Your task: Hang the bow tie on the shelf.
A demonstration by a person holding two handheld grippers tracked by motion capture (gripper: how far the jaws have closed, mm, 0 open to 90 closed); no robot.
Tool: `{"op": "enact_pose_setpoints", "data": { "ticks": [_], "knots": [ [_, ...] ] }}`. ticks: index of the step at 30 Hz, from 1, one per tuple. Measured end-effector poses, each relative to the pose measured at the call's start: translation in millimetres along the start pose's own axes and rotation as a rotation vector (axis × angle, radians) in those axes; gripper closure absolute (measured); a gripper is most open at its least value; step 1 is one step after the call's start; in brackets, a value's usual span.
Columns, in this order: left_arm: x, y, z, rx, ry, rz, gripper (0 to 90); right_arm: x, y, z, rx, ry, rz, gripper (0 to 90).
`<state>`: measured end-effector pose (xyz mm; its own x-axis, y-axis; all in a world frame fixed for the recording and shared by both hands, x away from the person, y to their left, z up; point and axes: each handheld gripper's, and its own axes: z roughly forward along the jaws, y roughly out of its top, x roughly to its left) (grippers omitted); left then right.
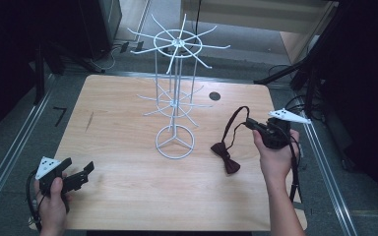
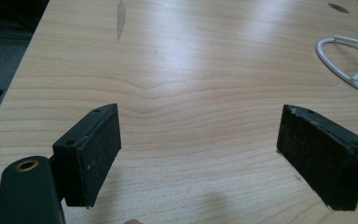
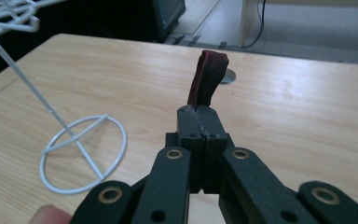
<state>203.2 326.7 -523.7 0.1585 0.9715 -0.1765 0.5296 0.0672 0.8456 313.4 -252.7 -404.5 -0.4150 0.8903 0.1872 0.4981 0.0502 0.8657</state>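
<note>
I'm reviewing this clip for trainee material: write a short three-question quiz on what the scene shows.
1. True or false: the right gripper is shut on the strap of the dark red fabric bow tie.
2. How do the left gripper jaws stand? A) wide open, nothing between B) closed on a hook C) holding the strap
3. What stands mid-table, on the light wooden table?

Key: 1 true. 2 A. 3 The white wire rack with radiating hooks, upright on its ring base.
</note>
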Motion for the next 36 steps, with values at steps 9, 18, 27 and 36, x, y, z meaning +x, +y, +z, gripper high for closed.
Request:
{"op": "enact_pose_setpoints", "data": {
  "ticks": [9, 18, 27, 36],
  "knots": [
    [0.0, 0.0, 0.0, 0.000, 0.000, -0.001, 14.5, 17.2, 6.6, -6.1, -0.086, 0.002, -0.031, 90.0],
    [0.0, -0.1, -0.1, 0.000, 0.000, 0.000, 14.5, 30.4, 16.3, -10.9, -0.147, 0.016, -0.042, 90.0],
    [-0.4, -0.1, -0.3, -0.002, 0.002, -0.002, 14.5, 45.7, 22.5, -9.3, -0.169, 0.041, -0.073, 90.0],
    [-0.5, -0.2, -0.3, -0.003, 0.003, -0.002, 14.5, 62.7, 29.1, -0.9, -0.168, 0.063, -0.095, 90.0]
  ]
}}
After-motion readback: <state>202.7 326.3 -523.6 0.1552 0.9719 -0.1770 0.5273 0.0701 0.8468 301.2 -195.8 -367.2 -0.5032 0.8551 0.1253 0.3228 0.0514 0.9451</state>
